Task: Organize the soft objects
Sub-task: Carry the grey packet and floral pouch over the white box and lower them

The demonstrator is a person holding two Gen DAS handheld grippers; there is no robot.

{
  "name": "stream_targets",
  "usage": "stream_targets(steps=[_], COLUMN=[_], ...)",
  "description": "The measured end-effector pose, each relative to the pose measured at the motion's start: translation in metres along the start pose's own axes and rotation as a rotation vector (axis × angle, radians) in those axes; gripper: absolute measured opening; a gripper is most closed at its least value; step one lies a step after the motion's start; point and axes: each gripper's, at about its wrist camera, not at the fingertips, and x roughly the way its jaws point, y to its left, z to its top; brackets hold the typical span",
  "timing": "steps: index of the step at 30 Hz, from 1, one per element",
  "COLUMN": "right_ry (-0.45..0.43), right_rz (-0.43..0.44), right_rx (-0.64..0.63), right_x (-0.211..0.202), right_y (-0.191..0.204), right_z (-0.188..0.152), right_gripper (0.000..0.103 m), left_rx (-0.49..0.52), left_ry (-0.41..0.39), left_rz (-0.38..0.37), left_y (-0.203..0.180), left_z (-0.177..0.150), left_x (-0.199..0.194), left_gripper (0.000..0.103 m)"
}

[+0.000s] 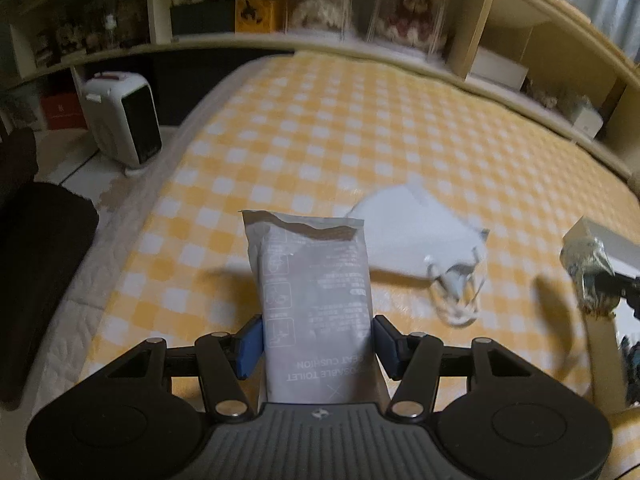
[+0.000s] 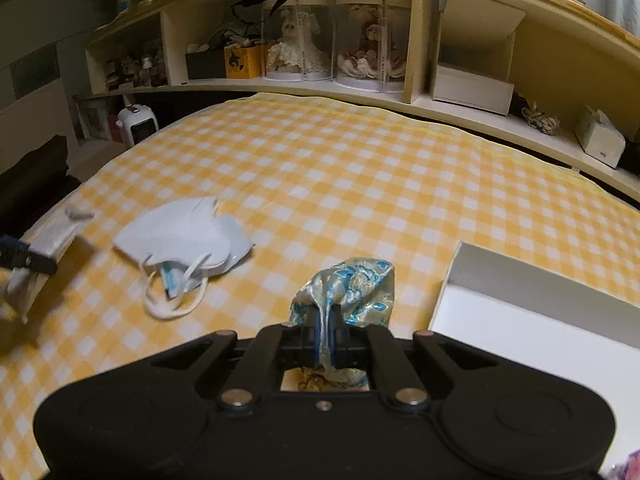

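Observation:
My left gripper is shut on a grey toilet seat cushion packet and holds it upright above the yellow checked bed cover. My right gripper is shut on a shiny blue and gold fabric pouch, held above the bed; it also shows at the right edge of the left wrist view. White face masks lie in a loose pile on the bed, left of the pouch and right of the packet. The packet appears at the far left of the right wrist view.
A white open box lies on the bed at the right. A headboard shelf holds dolls in clear cases and boxes. A small white heater stands on the floor left of the bed. A dark cushion is at far left.

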Motion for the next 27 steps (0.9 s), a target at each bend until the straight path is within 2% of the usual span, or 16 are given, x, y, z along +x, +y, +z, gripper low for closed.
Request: stream_targets(steps=[8, 14, 23, 27], right_ry=[-0.123, -0.201, -0.342, -0.374], right_rz=[0.054, 0.051, 0.012, -0.016], right_rx=[0.115, 0.194, 0.290, 0.339], right_x=[-0.054, -0.089, -0.132, -0.143], right_y=[-0.010, -0.027, -0.059, -0.078], right_z=[0.007, 0.004, 0.004, 0.000], right_gripper=[0.004, 0.004, 0.005, 0.005], left_rx=[0.020, 0.057, 0.108, 0.107], left_ry=[-0.112, -0.225, -0.264, -0.294], left_rz=[-0.034, -0.109, -0.237, -0.301], left_y=[-0.021, -0.058, -0.132, -0.171], left_z=[0.005, 0.012, 0.023, 0.033], left_x=[-0.034, -0.064, -0.078, -0.079], left_gripper=[0.058, 0.058, 0.058, 0.058])
